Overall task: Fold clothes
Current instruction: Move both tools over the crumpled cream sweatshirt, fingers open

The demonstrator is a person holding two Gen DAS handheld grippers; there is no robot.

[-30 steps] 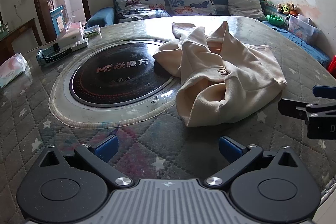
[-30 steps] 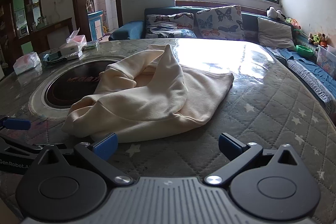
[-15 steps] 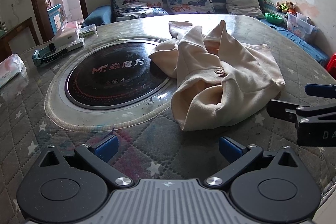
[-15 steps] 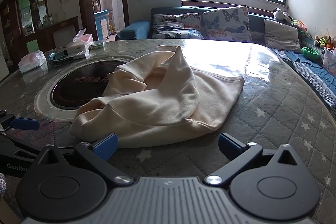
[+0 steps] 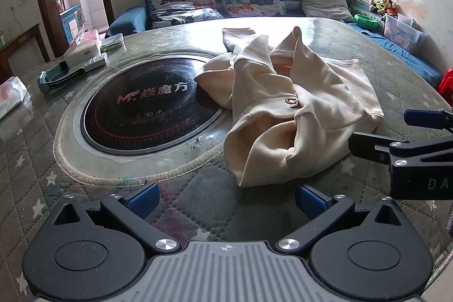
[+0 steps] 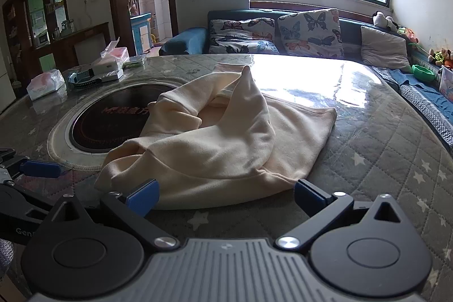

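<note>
At the far left of the table (image 5: 42, 174) we see a wrapped tissue pack (image 5: 11, 95), and just behind it a teal-strapped device (image 5: 56, 77) lying beside a white box (image 5: 82, 54) with a pink tissue packet (image 5: 90, 34) on top. Moving right, the round black cooktop (image 5: 147, 106) sits set into the quilted, star-patterned table cover, ringed by a pale rim.

Our left gripper (image 5: 225, 196) hovers low over the near edge of the table, its blue-padded fingers (image 5: 143, 196) spread wide with nothing between them. Just beyond it lies the cream sweatshirt (image 5: 297, 109), crumpled in a heap; its left part drapes over the cooktop's right edge, a sleeve reaches away toward the window, and one fold stands up in a peak. A small dark emblem shows on the fabric near the middle.

Further right, our right gripper (image 6: 225, 194) is also wide open and holds nothing. In its own view, the sweatshirt's (image 6: 226, 149) ribbed hem lies just ahead of the fingertips, and the right pad (image 6: 308, 194) sits very near the hem's corner; we cannot tell whether it touches. From the left wrist view the right gripper (image 5: 402, 132) enters from the right edge, just beside the garment's near right corner.

Behind the table runs a blue sofa (image 6: 187, 43) with butterfly cushions (image 6: 308, 33), and at the far right a green bowl (image 6: 423, 72).
</note>
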